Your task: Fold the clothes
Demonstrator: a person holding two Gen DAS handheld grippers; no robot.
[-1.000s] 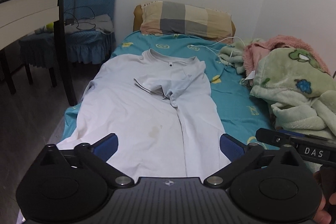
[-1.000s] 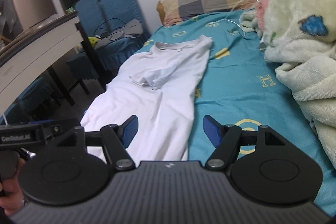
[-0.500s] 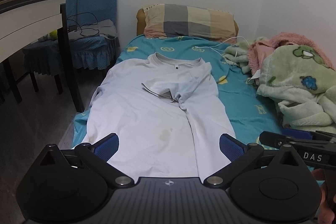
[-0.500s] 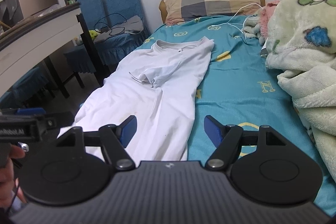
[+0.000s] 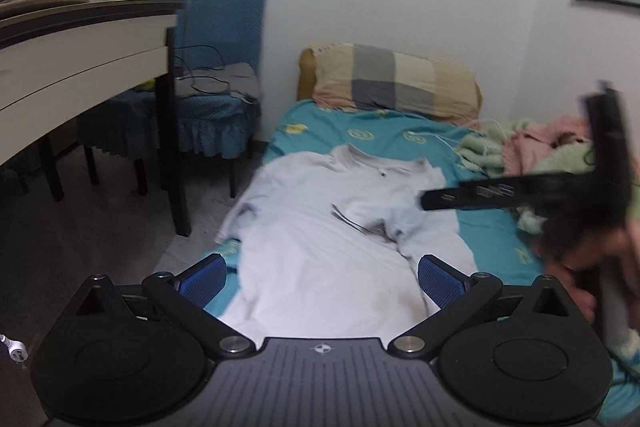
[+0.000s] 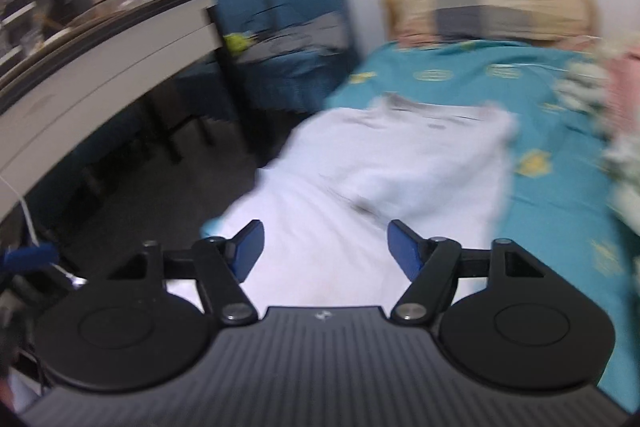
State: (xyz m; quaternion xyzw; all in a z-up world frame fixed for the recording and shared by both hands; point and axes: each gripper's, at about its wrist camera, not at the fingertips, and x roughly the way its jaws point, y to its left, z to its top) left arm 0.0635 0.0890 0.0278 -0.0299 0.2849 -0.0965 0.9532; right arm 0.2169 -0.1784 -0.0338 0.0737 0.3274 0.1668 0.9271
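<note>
A white T-shirt [image 5: 328, 239] lies flat on the teal bed sheet [image 5: 496, 239], collar toward the pillow, right sleeve folded onto the chest. It also shows, blurred, in the right wrist view [image 6: 384, 187]. My left gripper [image 5: 320, 277] is open and empty above the shirt's lower part. My right gripper [image 6: 322, 247] is open and empty over the shirt's hem area. In the left wrist view the right gripper's body [image 5: 560, 187] is raised over the bed's right side.
A plaid pillow [image 5: 392, 83] lies at the bed's head. Green and pink blankets [image 5: 520, 147] are piled on the right. A white desk [image 5: 80, 59] and blue chairs [image 5: 216, 67] stand left of the bed, with dark floor between.
Both grippers have pulled back and risen. The right gripper has swung left over the shirt, its view now blurred. The shirt has not moved.
</note>
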